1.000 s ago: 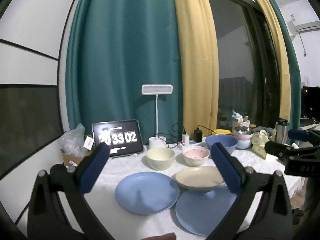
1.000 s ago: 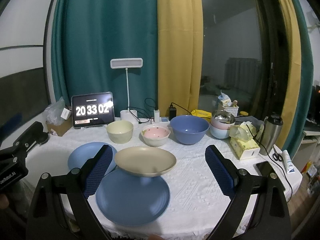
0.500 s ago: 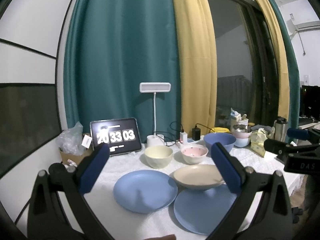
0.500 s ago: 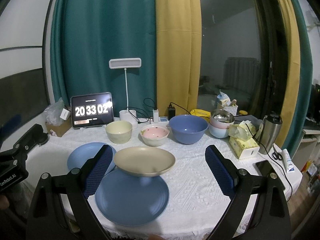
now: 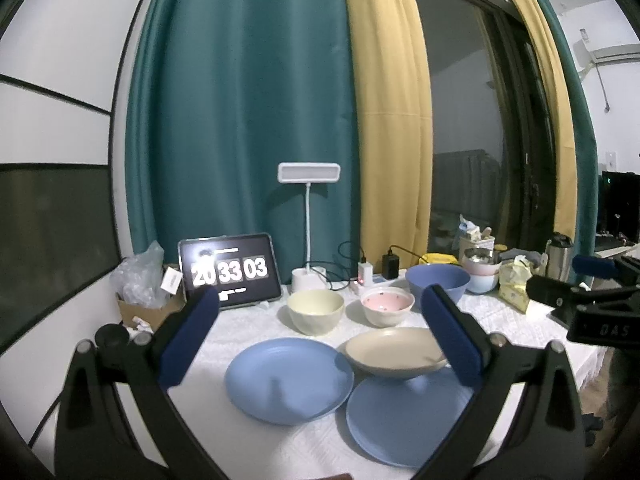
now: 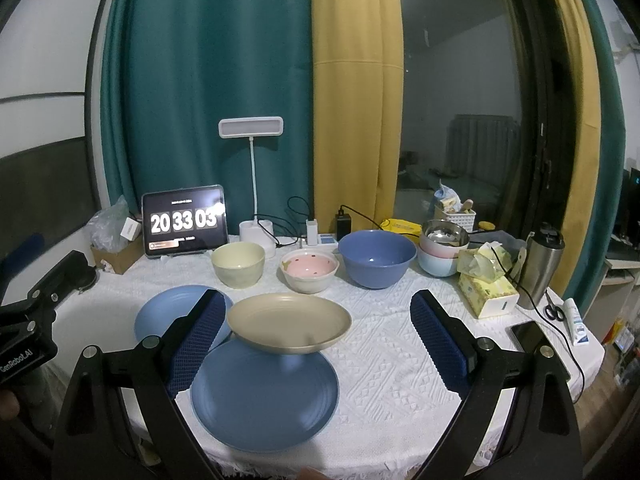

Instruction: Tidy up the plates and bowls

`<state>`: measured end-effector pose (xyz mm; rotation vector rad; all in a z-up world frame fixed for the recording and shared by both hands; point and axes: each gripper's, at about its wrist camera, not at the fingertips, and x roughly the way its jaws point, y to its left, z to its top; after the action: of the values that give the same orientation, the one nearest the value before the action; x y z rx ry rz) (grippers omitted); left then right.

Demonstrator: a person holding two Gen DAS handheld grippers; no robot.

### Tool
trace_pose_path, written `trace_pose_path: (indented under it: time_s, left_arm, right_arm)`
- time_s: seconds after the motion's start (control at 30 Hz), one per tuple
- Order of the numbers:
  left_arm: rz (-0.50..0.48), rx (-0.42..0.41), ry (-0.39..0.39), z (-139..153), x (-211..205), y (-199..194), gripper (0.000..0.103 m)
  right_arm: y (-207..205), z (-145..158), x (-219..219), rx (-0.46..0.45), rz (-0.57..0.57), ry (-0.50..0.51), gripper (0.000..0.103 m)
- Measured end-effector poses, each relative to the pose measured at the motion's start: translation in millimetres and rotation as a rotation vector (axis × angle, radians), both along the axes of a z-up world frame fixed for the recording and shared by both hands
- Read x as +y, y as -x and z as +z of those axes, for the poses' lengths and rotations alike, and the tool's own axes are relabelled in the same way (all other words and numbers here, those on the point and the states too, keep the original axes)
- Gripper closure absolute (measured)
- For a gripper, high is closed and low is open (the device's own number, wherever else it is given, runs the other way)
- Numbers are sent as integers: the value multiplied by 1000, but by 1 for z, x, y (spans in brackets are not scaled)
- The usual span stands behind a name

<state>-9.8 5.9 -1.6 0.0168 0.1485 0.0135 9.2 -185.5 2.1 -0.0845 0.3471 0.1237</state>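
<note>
A: What could be going wrong here?

B: The beige plate [image 6: 289, 322] is sitting crooked, with one side on the near blue plate [image 6: 264, 396] by the front edge of the table [image 6: 400, 368]. If a finger is bumping it, I think it could be sliding off or tipping.

A: And the bowls?

B: The cream bowl [image 6: 238, 264], the pink bowl [image 6: 309, 271] and the big blue bowl [image 6: 377, 258] are standing close in a row toward the back edge. Reaching past the plates could be knocking them together. The other blue plate [image 5: 289, 382] is lying toward the left edge, just beside the beige one.

A: How are the tools sitting?

B: Both are being held up in front of the table, pointing at the dishes. The left gripper [image 5: 320, 336] is spread wide apart, holding nothing. The right gripper [image 6: 316, 340] is wide apart too, and empty. It is hanging over the stacked plates, not touching them.
</note>
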Motion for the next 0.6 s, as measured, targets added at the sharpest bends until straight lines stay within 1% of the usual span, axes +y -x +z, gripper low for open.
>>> trace_pose_path:
  time_s: [0.6]
  left_arm:
    - [0,3,2,1,0,-1,2]
  right_arm:
    - [-1,0,0,1,0,-1,7]
